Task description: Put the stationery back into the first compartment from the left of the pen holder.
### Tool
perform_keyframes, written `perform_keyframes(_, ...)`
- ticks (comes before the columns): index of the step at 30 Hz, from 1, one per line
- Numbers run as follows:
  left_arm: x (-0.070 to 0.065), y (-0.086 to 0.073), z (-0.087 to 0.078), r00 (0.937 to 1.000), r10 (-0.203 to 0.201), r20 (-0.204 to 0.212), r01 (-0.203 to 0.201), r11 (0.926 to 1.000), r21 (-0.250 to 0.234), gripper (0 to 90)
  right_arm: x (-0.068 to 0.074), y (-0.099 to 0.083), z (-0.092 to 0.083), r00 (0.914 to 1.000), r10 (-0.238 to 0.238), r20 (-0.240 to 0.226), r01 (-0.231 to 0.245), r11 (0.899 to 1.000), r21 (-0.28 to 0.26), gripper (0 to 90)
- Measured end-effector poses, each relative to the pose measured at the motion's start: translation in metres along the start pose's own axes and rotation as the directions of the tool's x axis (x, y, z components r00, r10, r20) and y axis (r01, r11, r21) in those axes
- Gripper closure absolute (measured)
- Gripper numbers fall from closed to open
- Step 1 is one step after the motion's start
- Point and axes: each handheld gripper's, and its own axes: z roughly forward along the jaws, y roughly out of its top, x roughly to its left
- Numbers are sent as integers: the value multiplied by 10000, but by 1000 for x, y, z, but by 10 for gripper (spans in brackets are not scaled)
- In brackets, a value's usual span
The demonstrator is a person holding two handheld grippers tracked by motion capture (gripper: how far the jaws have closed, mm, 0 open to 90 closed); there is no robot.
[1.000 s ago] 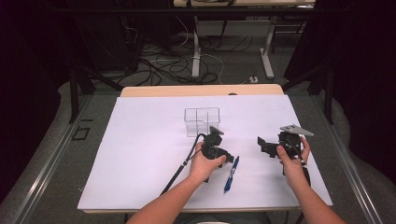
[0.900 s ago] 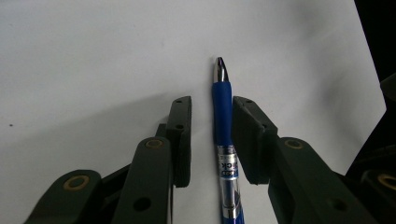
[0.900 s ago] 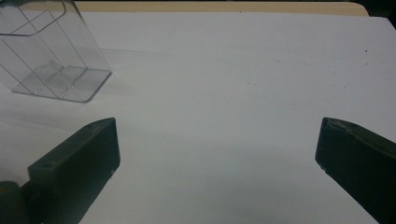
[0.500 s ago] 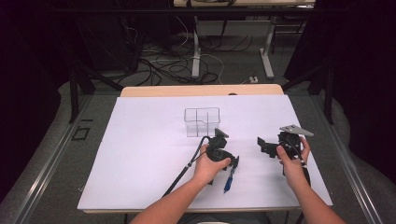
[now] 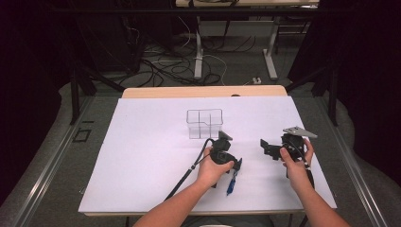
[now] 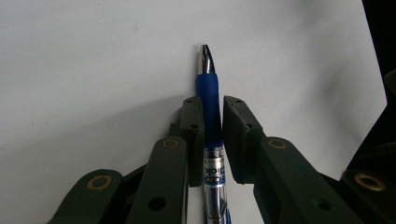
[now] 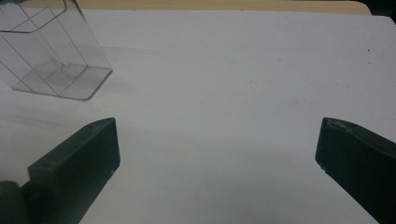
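On the white sheet covering the table (image 5: 142, 161), near its front edge, a blue ballpoint pen with a clear barrel and silver tip (image 6: 208, 116) lies flat between the jaws of the left gripper (image 6: 212, 119). From the left gripper view, those jaws have just been closing: the left pad sits against the pen's blue rubber grip, while a thin gap seems to remain on the right side (the shadow there makes it hard to be sure). From the high view, the left gripper (image 5: 231, 166) points down toward the person, with the pen (image 5: 231, 182) poking out below the hand. A clear plastic organiser box with inner dividers (image 5: 204, 124) stands farther back, apart from both hands. The right gripper (image 5: 265, 146), held near the sheet's right side, has its jaws spread wide with nothing between them; its own view shows bare sheet and the box (image 7: 51, 56) at upper left.
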Motion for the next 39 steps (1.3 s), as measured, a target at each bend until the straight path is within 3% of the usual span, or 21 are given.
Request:
perform_keyframes(8,1,0,0,9999,-119,24,119,9999,-3,792,-1,0,0,10000,-48,0,48,10000,-8,0)
perform_keyframes(26,-1,0,-4,9997,170,182,-174,9996,214,799,-1,0,0,10000,-67,18,67,10000,-15,0)
perform_keyframes(34,-2,2,-18,9992,307,245,-306,9995,-64,798,-1,0,0,10000,-57,27,57,10000,-9,0)
perform_keyframes(39,-4,4,-28,9990,336,279,-322,9982,-509,798,-2,0,0,10000,-53,17,53,10000,-18,0)
